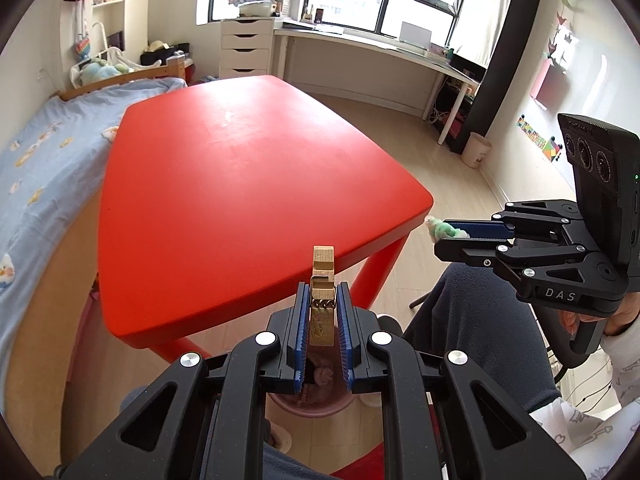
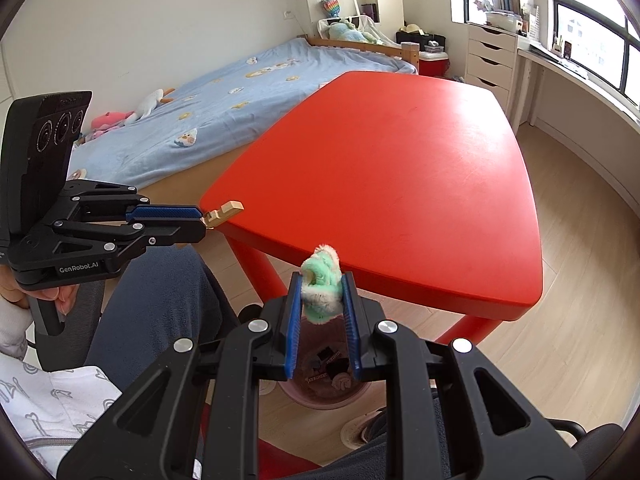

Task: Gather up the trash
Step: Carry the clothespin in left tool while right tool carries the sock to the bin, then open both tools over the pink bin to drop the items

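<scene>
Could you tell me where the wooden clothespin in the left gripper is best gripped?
As now: the left gripper pinches the wooden clothespin across its flat sides at the tail end, coming from behind along its length. Those flat sides suit the pads, and the spring and nose stay clear.

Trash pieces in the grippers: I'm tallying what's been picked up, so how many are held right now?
2. A wooden clothespin is clamped in the left gripper; a fuzzy green scrap is clamped in the right gripper. Both hang above the pink bin.

Black linkage grippers, blue-ribbed fingers [image 1: 345, 316], silver screws; person wears dark trousers [image 2: 152, 304], white patterned sleeves [image 1: 616, 376].
</scene>
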A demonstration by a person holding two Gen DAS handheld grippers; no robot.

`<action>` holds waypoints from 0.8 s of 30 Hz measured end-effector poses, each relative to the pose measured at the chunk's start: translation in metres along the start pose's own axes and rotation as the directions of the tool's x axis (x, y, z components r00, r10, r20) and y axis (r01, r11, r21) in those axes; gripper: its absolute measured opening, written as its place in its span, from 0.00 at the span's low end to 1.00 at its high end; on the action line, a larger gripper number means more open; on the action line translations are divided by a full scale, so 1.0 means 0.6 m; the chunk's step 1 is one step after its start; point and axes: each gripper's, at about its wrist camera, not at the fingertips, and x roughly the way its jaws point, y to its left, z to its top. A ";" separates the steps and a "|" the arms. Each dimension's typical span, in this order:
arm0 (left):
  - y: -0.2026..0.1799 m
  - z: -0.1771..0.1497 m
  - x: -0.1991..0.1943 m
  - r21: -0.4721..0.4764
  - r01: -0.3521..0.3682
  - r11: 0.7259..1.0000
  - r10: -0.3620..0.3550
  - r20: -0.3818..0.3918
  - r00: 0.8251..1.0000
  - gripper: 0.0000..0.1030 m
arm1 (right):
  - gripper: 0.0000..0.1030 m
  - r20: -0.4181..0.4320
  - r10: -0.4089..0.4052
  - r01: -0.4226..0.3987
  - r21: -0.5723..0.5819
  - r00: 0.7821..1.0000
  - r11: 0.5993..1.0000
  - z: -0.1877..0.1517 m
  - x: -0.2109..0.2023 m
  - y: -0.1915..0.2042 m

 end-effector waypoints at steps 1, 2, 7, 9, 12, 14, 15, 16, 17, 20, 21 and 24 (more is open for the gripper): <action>0.001 0.000 0.002 0.000 0.001 1.000 -0.001 -0.002 1.000 0.13 | 0.19 -0.001 0.003 -0.003 0.000 1.000 1.000 0.000 0.001 0.001; 0.000 -0.002 0.003 0.000 0.001 1.000 -0.001 -0.003 1.000 0.13 | 0.19 -0.003 0.005 -0.005 0.000 1.000 1.000 0.000 0.003 0.002; 0.001 -0.002 0.005 0.000 0.005 1.000 -0.005 -0.005 1.000 0.13 | 0.19 -0.003 0.018 -0.018 0.005 1.000 1.000 -0.001 0.002 0.001; 0.002 -0.002 0.007 0.002 0.008 1.000 -0.008 -0.005 1.000 0.13 | 0.19 -0.003 0.023 -0.023 0.008 1.000 1.000 -0.001 0.002 -0.003; 0.000 -0.004 0.012 0.004 0.014 1.000 -0.014 -0.010 1.000 0.13 | 0.19 -0.007 0.030 -0.030 0.012 1.000 0.999 -0.003 0.003 -0.004; -0.002 -0.006 0.014 0.006 0.017 1.000 -0.017 -0.013 1.000 0.13 | 0.19 -0.007 0.038 -0.038 0.016 0.999 0.999 -0.004 0.003 -0.005; -0.001 -0.006 0.014 0.005 0.019 1.000 -0.018 -0.013 1.000 0.13 | 0.19 -0.008 0.040 -0.040 0.016 0.999 0.999 -0.005 0.004 -0.006; -0.001 -0.006 0.014 0.003 0.022 1.000 -0.022 -0.012 1.000 0.13 | 0.19 -0.009 0.043 -0.043 0.018 0.999 0.999 -0.005 0.004 -0.008; 0.000 -0.006 0.014 0.001 0.023 1.000 -0.023 -0.013 1.000 0.13 | 0.19 -0.010 0.047 -0.047 0.022 0.999 0.999 -0.005 0.005 -0.008; 0.002 -0.008 0.015 0.001 0.033 0.999 -0.033 -0.013 0.999 0.14 | 0.21 -0.011 0.053 -0.053 0.028 0.999 0.998 -0.004 0.006 -0.013; 0.004 -0.008 0.015 -0.001 0.033 0.999 -0.033 -0.013 0.999 0.16 | 0.22 -0.008 0.056 -0.056 0.031 0.998 0.998 -0.003 0.006 -0.015; 0.008 -0.010 0.019 -0.001 0.013 1.000 -0.013 -0.021 1.000 0.39 | 0.70 0.004 0.046 -0.046 0.044 0.999 0.998 -0.003 0.004 -0.020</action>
